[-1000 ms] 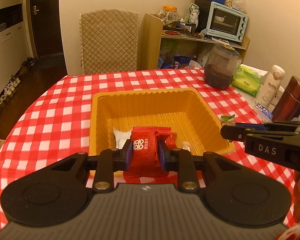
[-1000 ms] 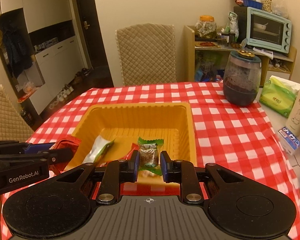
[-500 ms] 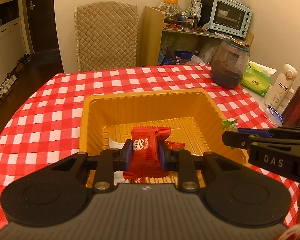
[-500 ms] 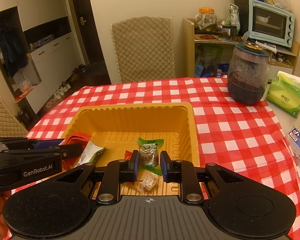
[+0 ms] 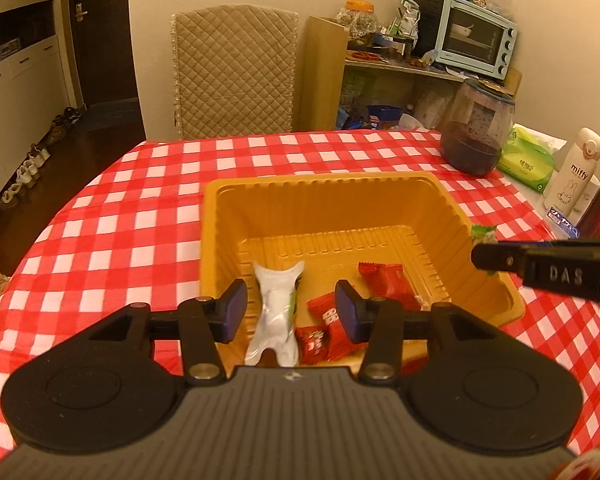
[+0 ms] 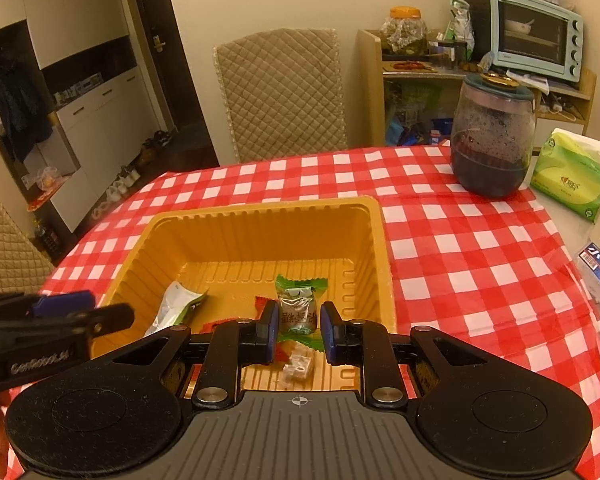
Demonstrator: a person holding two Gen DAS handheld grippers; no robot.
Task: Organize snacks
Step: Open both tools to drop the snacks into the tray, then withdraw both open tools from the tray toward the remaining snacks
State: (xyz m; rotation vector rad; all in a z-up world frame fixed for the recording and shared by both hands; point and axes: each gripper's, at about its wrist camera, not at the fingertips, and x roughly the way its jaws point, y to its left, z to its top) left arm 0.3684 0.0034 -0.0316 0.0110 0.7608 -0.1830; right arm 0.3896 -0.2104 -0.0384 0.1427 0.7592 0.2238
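Observation:
An orange tray (image 5: 440, 200) (image 6: 380, 240) stands on the red checked table. My left gripper (image 5: 290, 314) is open above the tray's near edge. Below it lie a red snack packet (image 5: 332, 328), another red packet (image 5: 384, 284) and a white packet (image 5: 278, 312). My right gripper (image 6: 299, 330) has its jaws slightly parted around a green-ended candy (image 6: 298, 312) over the tray; contact is unclear. The white packet (image 6: 176, 308) and a small clear candy (image 6: 298, 366) lie in the tray. The right gripper also shows in the left wrist view (image 5: 540, 268).
A dark glass jar (image 6: 492, 140), green tissue pack (image 6: 572, 180) and white bottle (image 5: 576, 172) stand at the table's right side. A padded chair (image 6: 280, 92) is behind the table. A shelf with a toaster oven (image 6: 536, 36) stands against the wall.
My left gripper has opened and the red packet has dropped into the tray. My right gripper's jaws have parted a little around the green candy.

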